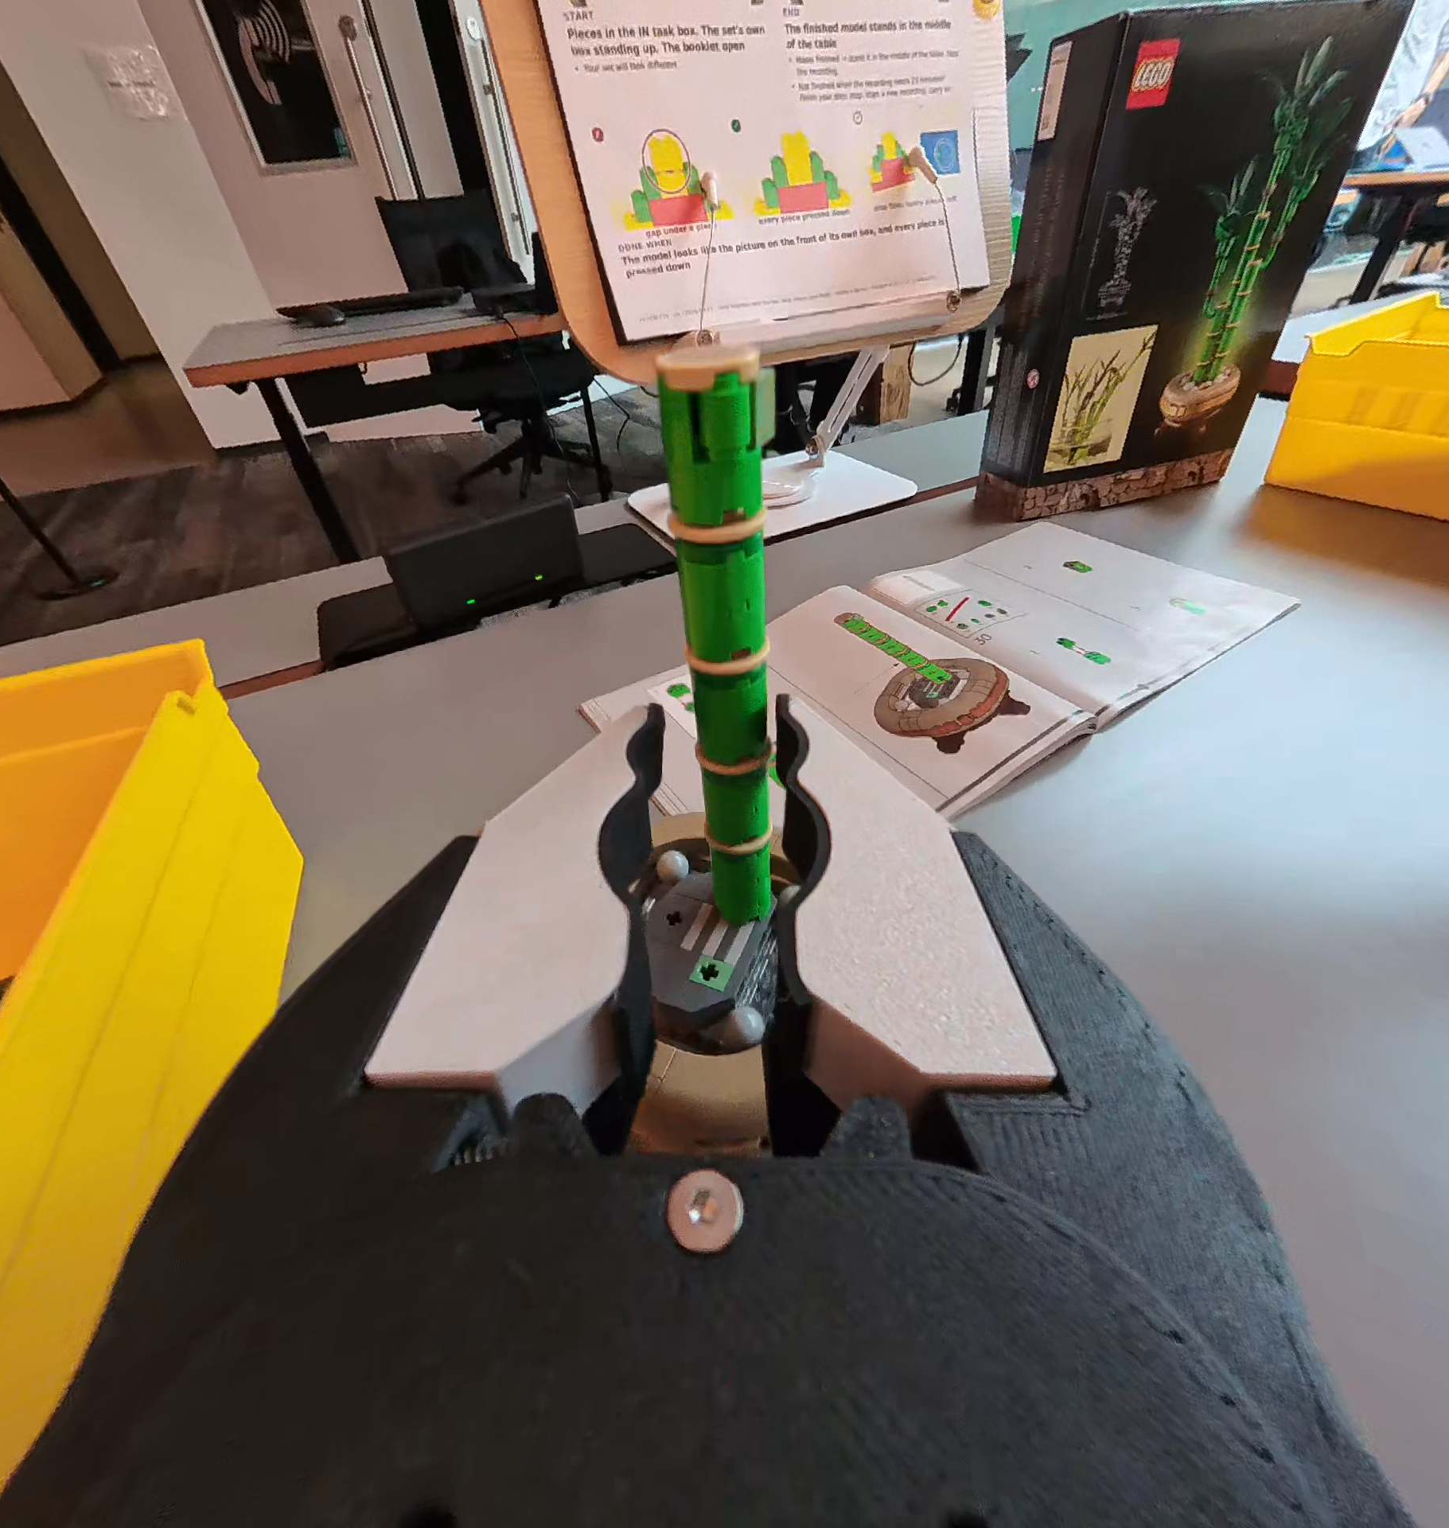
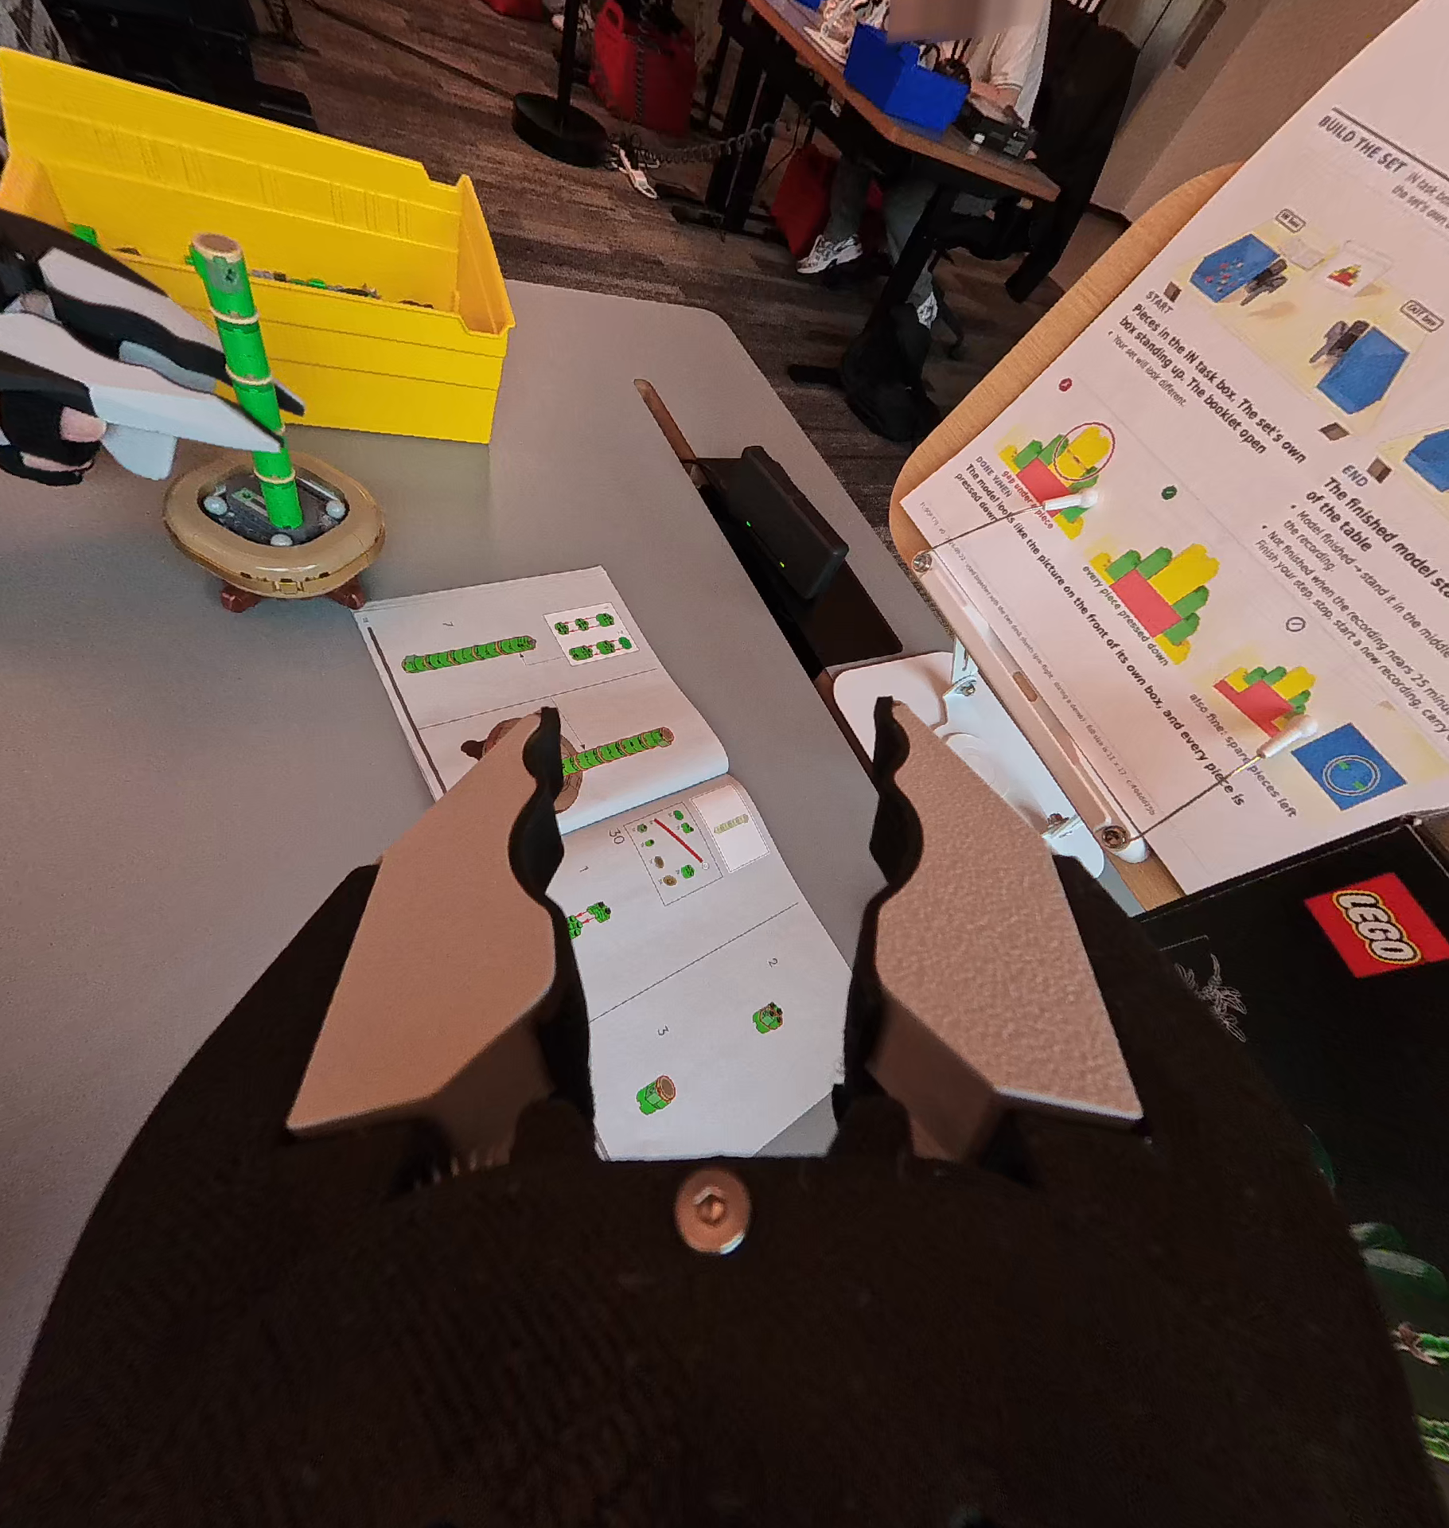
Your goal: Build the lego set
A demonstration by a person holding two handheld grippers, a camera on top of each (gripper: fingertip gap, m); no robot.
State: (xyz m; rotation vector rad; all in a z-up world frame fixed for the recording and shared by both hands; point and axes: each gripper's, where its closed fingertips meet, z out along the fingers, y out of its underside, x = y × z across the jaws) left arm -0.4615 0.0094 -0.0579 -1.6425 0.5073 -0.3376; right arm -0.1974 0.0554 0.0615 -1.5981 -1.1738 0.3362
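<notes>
Yellow bin, far left: I see a yellow bin (image 2: pixel 291 273) behind the model, with small green and grey pieces lying in it.
Left gripper: my left gripper (image 1: pixel 719 748) sits around the lower part of the green bamboo stalk (image 1: pixel 725 645). I see a fingertip on each side of the stalk with a little gap showing, so I cannot tell whether it is clenched on the stalk or only bracketing it. In the right wrist view this gripper (image 2: pixel 278 417) reaches in from the left, held by a hand (image 2: pixel 30 430) in a black fingerless glove.
Model: the stalk stands upright in the tan round pot base (image 2: pixel 274 537), which rests on dark red feet on the grey table (image 2: pixel 167 785). Tan rings divide the stalk into segments.
Instruction booklet: it lies open (image 2: pixel 613 827) on the table just right of the pot.
Right gripper: my right gripper (image 2: pixel 712 719) hovers over the booklet, fingers spread wide, holding nothing.
Instruction sheet: a printed sheet on a wooden board (image 2: pixel 1200 537) stands tilted, farther right.
Set box: the black set box (image 1: pixel 1184 265) stands upright beside the board, with a second yellow bin (image 1: pixel 1390 413) to its right.
</notes>
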